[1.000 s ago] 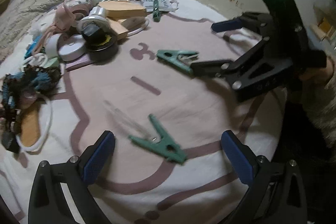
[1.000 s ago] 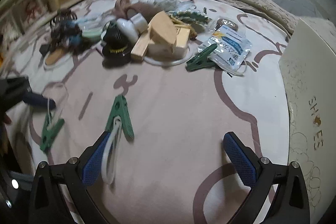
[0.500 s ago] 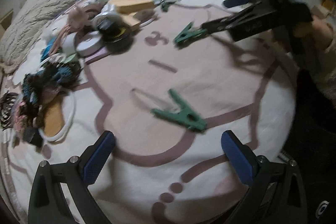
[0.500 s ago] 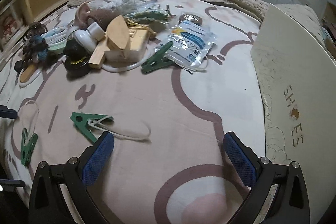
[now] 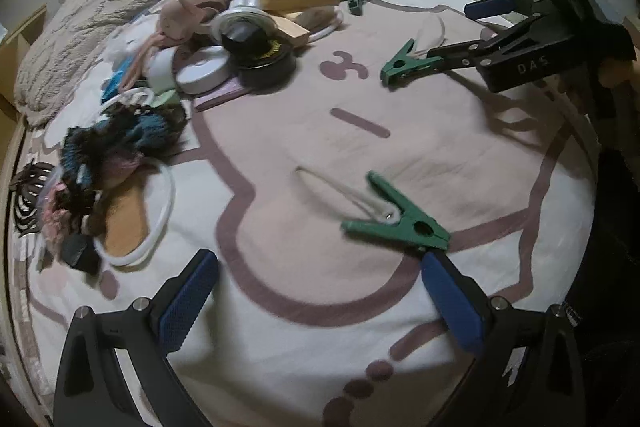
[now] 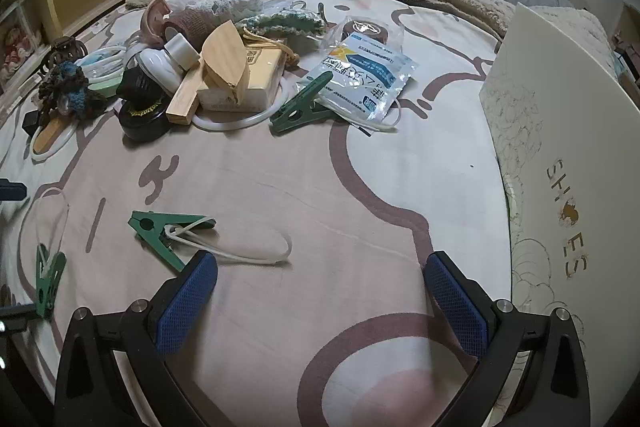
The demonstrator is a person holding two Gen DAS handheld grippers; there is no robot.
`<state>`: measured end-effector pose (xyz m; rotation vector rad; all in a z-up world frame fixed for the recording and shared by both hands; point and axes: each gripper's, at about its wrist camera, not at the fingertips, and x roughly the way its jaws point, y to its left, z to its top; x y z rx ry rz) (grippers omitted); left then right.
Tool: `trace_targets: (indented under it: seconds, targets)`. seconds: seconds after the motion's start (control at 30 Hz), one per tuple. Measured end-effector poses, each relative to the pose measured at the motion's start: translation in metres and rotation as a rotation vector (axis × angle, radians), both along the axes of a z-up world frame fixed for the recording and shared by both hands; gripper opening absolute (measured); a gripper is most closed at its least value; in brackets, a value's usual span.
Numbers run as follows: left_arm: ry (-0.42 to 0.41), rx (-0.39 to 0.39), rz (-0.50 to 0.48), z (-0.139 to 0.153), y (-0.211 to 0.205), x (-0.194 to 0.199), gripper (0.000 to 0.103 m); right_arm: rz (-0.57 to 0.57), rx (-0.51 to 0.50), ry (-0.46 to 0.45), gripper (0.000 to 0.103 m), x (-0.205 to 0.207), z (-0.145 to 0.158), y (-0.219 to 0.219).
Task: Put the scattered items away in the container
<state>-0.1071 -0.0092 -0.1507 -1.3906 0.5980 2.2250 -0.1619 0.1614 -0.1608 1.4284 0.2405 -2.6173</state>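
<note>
Both wide open, empty: my right gripper (image 6: 320, 267) has swung off its clip (image 6: 168, 227); left gripper (image 5: 318, 267) has neared second clip (image 5: 400, 223); box (image 6: 560, 147) awaits both

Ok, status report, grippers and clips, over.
Left gripper open, empty. Right gripper open, empty. Near clip just ahead of left jaws; second clip by right jaws; third clip by the pile. Box at right, path open.

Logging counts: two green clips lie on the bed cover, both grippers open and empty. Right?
Not two but three. The right wrist view shows the near clip beside the right gripper, the edge clip at far left, and the pile clip against the packet. The left gripper and the right are open and empty.
</note>
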Motion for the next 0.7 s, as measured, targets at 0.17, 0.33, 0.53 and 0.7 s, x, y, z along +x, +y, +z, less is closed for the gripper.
trace_targets:
  seconds: [0.17, 0.33, 0.53, 0.7]
  targets:
    - [-0.025, 0.065, 0.050, -0.002, 0.004, -0.012, 0.102, -0.004, 0.004, -0.002, 0.103, 0.000, -0.003, -0.001]
    - [-0.012, 0.063, 0.072, -0.006, 0.014, -0.014, 0.103, -0.001, 0.011, 0.011, 0.103, 0.000, -0.005, -0.001]
    - [-0.024, 0.096, 0.095, -0.011, 0.010, -0.016, 0.103, 0.016, 0.009, 0.026, 0.103, 0.001, -0.005, -0.001]
    - [0.003, 0.091, 0.108, -0.011, 0.012, -0.014, 0.103, 0.032, -0.011, 0.036, 0.103, 0.005, 0.006, 0.004]
